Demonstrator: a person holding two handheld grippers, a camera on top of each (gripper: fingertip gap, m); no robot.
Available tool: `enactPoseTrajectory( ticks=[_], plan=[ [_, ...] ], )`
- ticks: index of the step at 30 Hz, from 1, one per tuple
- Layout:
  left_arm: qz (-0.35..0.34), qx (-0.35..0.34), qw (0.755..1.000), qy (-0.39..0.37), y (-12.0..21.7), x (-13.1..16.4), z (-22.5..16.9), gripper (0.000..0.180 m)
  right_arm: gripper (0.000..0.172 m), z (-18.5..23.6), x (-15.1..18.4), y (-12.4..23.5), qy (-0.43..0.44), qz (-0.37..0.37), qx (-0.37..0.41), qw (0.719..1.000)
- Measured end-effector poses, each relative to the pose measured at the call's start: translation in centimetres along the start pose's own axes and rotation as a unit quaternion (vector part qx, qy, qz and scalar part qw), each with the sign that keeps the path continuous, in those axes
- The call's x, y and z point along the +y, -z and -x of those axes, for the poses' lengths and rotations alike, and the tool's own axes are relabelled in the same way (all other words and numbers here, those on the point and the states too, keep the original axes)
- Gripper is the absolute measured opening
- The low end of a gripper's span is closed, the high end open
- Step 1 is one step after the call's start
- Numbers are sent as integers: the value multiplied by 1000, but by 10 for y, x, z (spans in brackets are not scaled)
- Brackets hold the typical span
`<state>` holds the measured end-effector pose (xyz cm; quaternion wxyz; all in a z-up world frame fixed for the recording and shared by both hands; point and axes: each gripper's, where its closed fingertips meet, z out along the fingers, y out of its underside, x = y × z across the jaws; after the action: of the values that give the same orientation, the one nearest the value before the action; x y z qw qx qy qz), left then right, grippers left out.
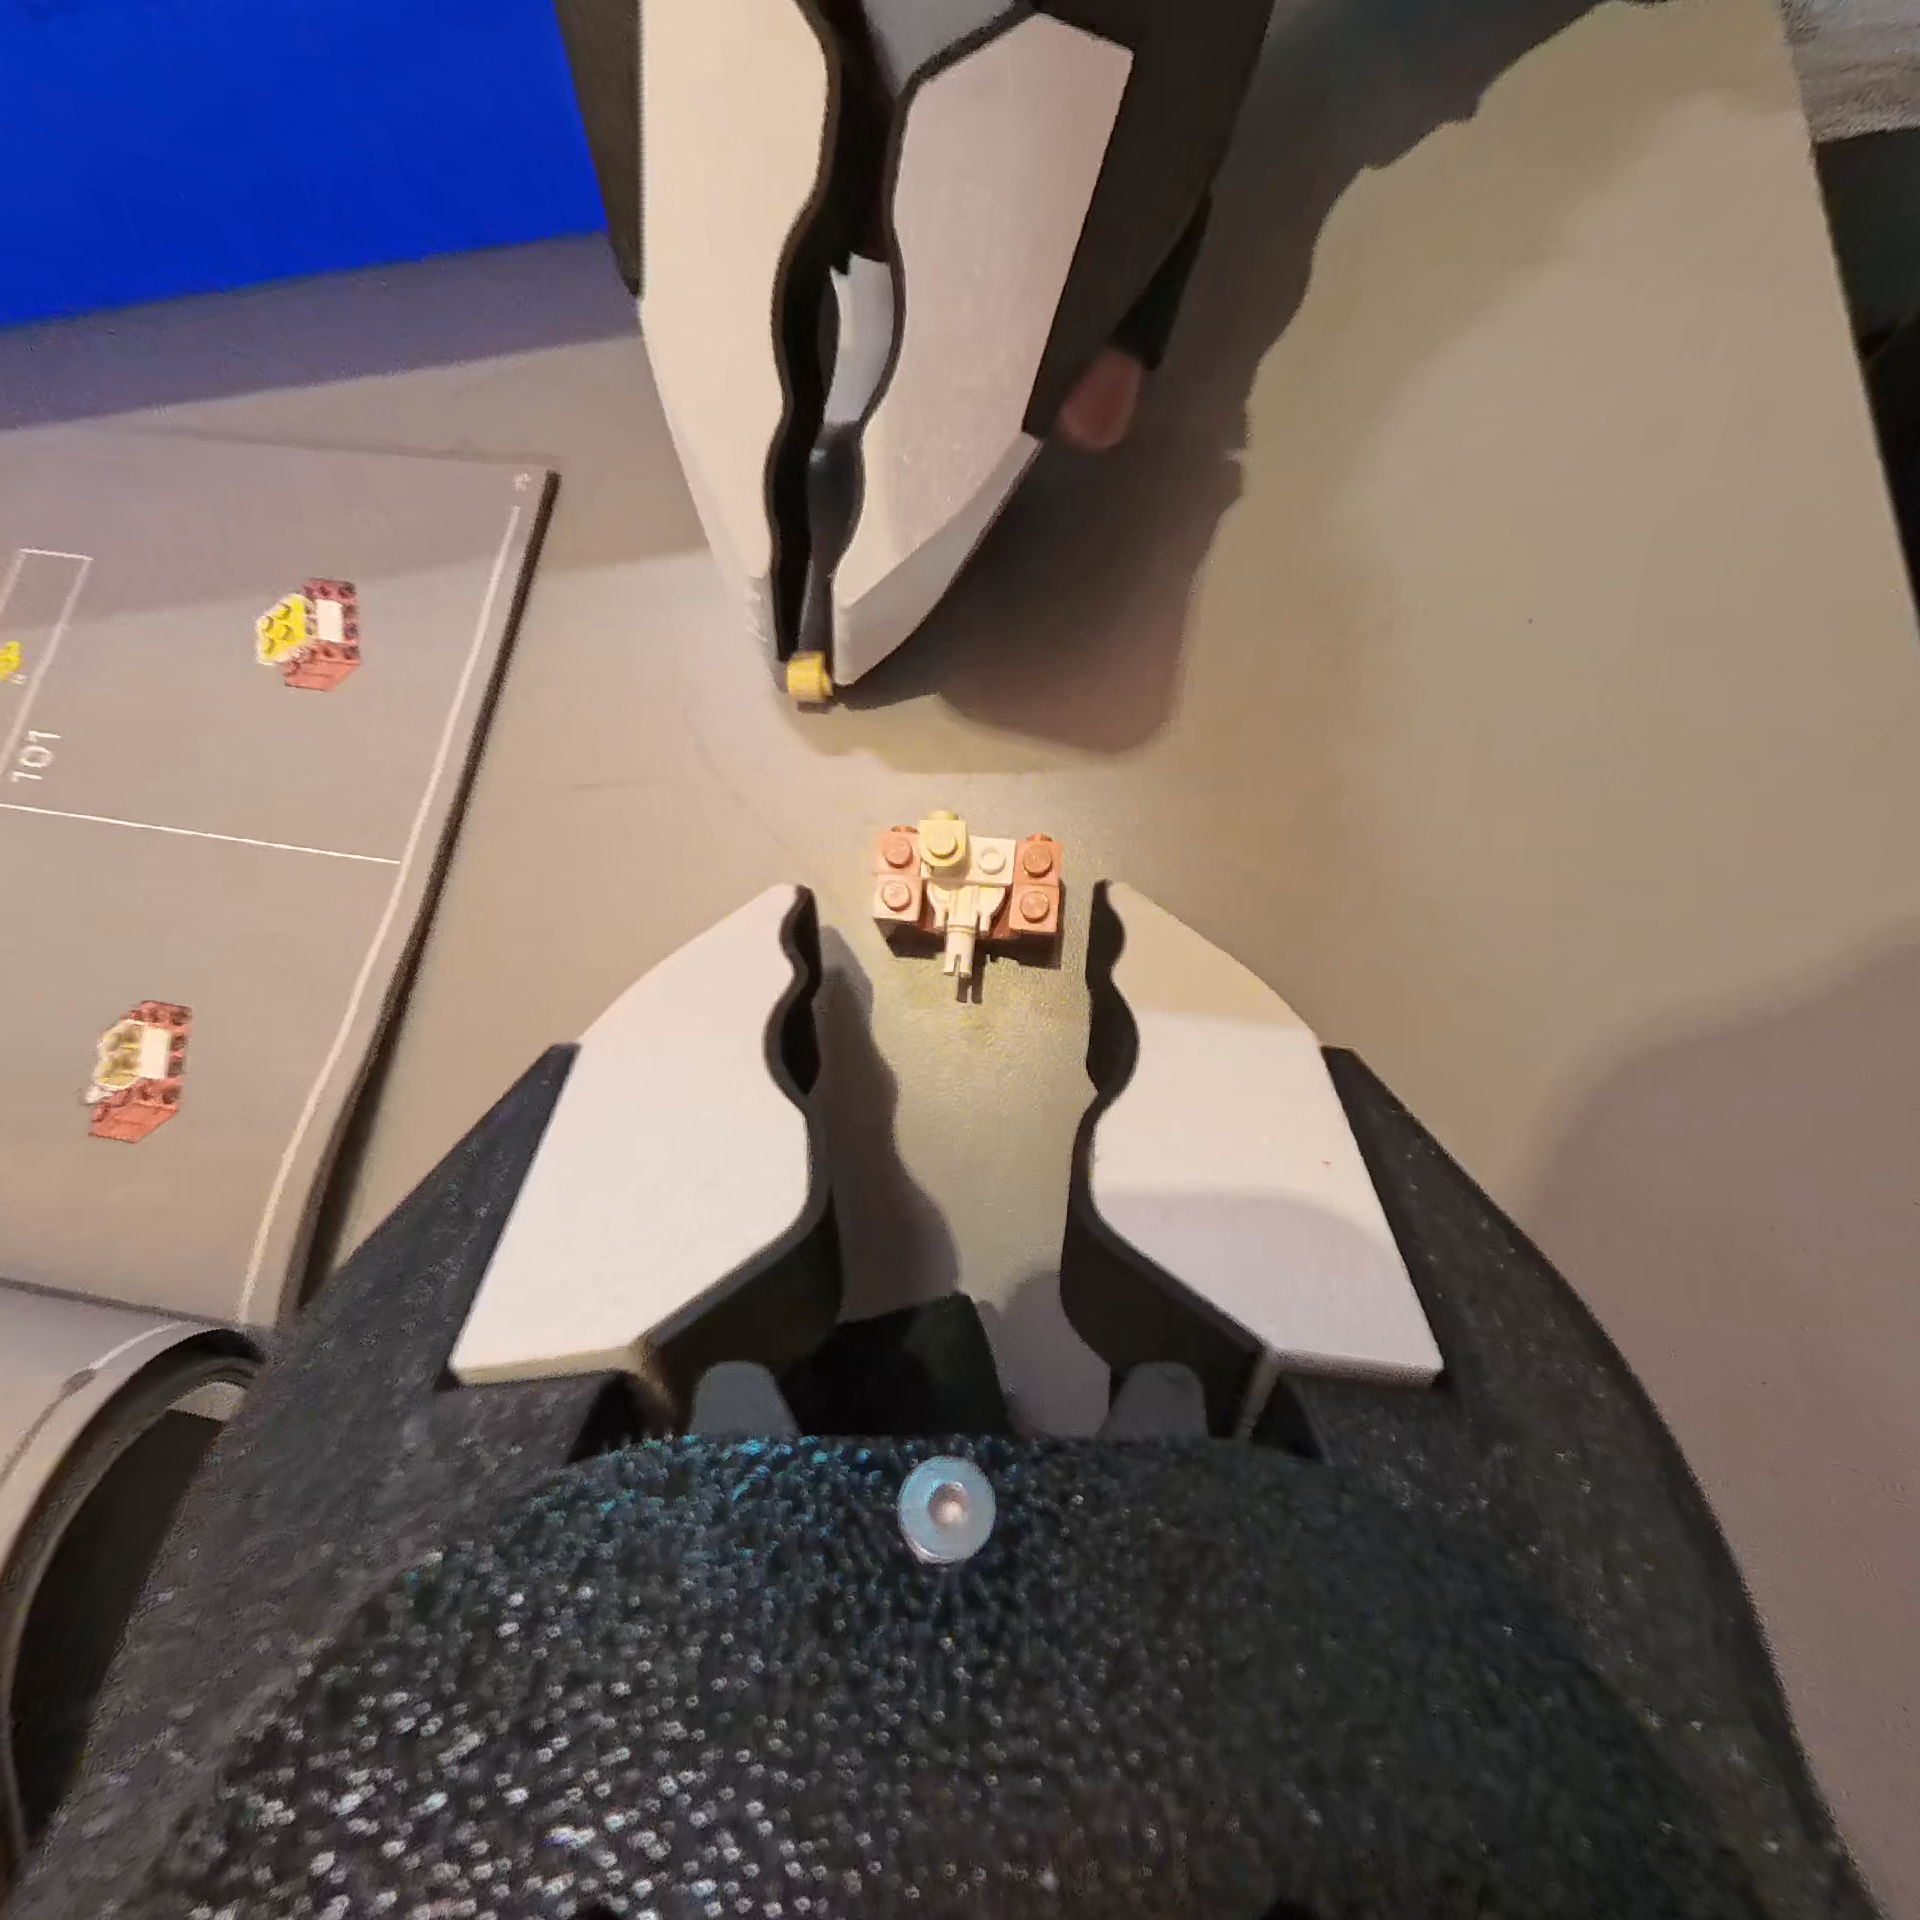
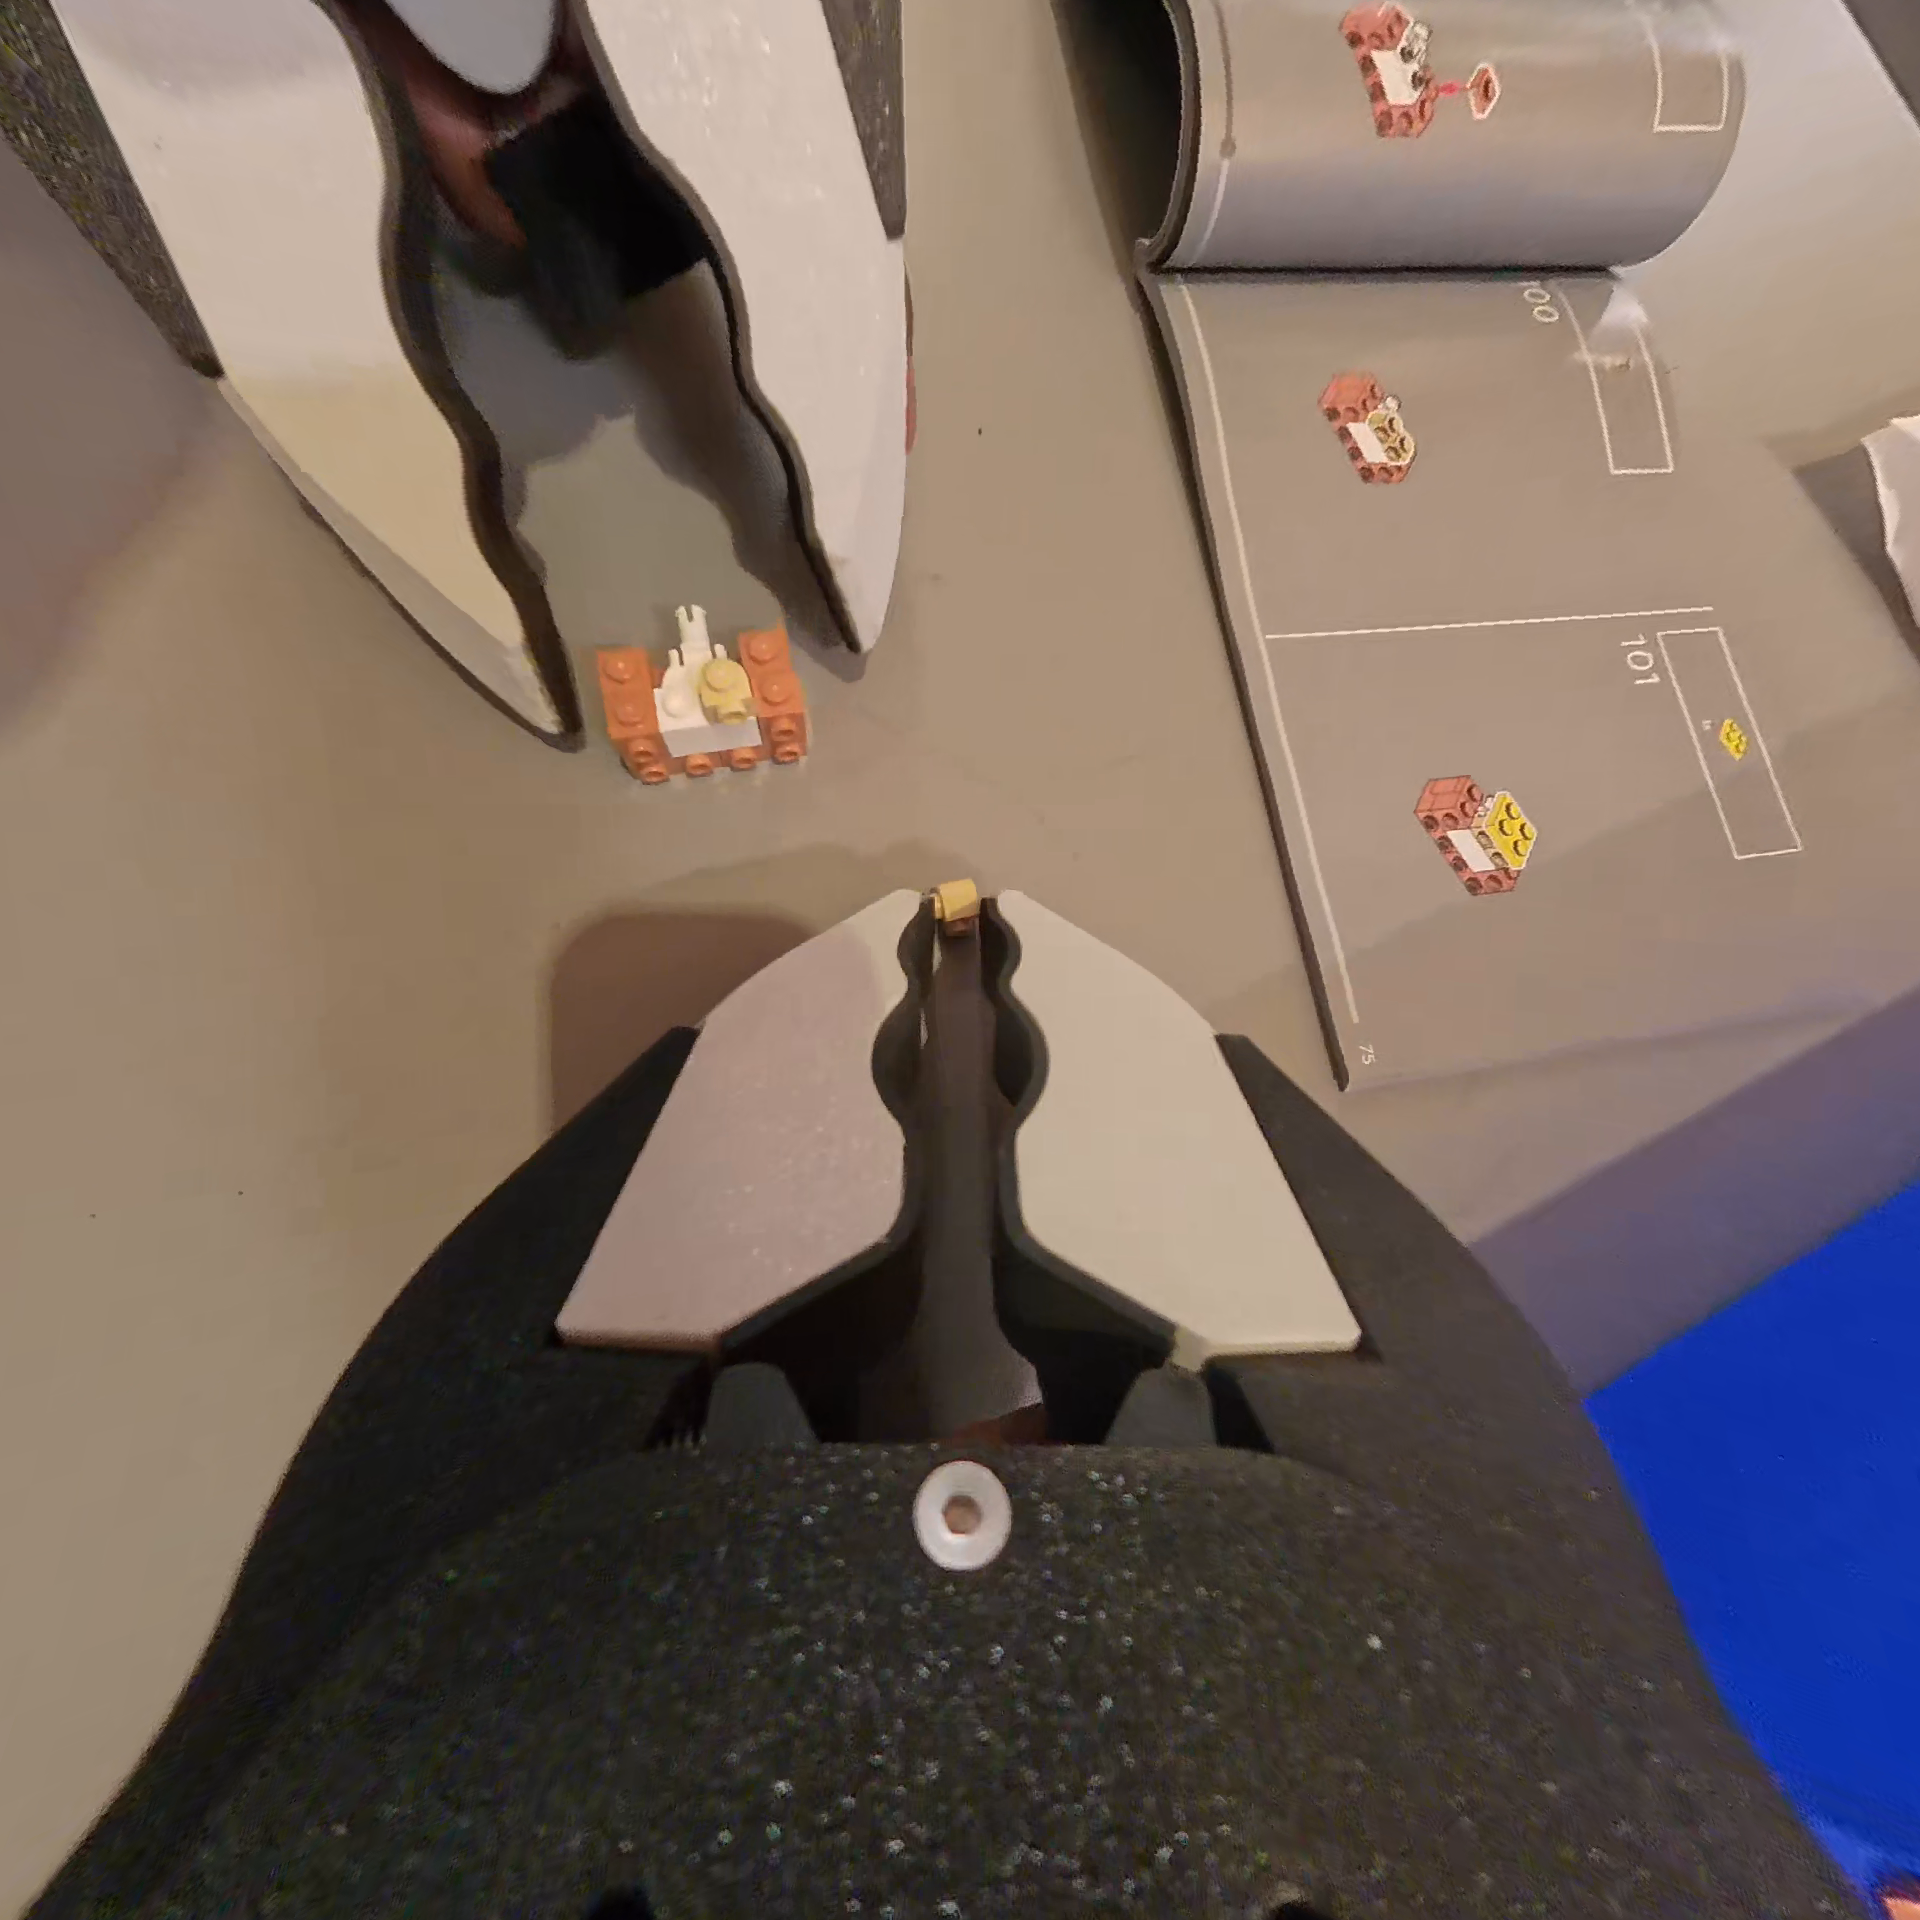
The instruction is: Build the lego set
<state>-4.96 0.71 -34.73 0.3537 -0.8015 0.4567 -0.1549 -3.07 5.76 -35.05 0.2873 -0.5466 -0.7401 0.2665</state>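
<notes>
Right wrist view: right claw point(image 2: 958, 914) clamped a tiny tan piece point(image 2: 956, 900); brick model point(image 2: 698, 701) sat upper left, between the spread-apart left claw point(image 2: 717, 665).

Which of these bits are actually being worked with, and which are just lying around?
In use:
- small tan piece, pinched at the tips of the right tool
- brown, white and tan brick model on the table, just ahead of the open left tool, untouched

Lying about:
- open instruction booklet
- blue surface
- grey table
</notes>
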Motion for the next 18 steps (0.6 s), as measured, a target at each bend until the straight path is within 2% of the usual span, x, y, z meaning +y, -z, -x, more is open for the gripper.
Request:
enactPoseTrajectory(
  ticks=[3, 8, 11, 14, 18],
  plan=[
    [-32, -5, 999, -17, 8, -9, 3, 49, 6, 2, 0, 1, -10, -2, -19, 1000],
    [-78, -51, 993, -73, 17, -18, 16, 46, 6, 3, -2, 5, -35, -15, -45, 998],
    [-100, -58, 990, -75, 19, -25, 17, 45, 6, 11, -12, 13, -84, -51, -95, 991],
    [-136, -68, 981, -118, 25, -37, 11, 39, 6, 22, -32, 25, -170, -108, -186, 962],
    [-165, -92, 959, -211, 30, -46, 1, 25, 6, 33, -50, 37, -240, -157, -271, 919]
  ],
)
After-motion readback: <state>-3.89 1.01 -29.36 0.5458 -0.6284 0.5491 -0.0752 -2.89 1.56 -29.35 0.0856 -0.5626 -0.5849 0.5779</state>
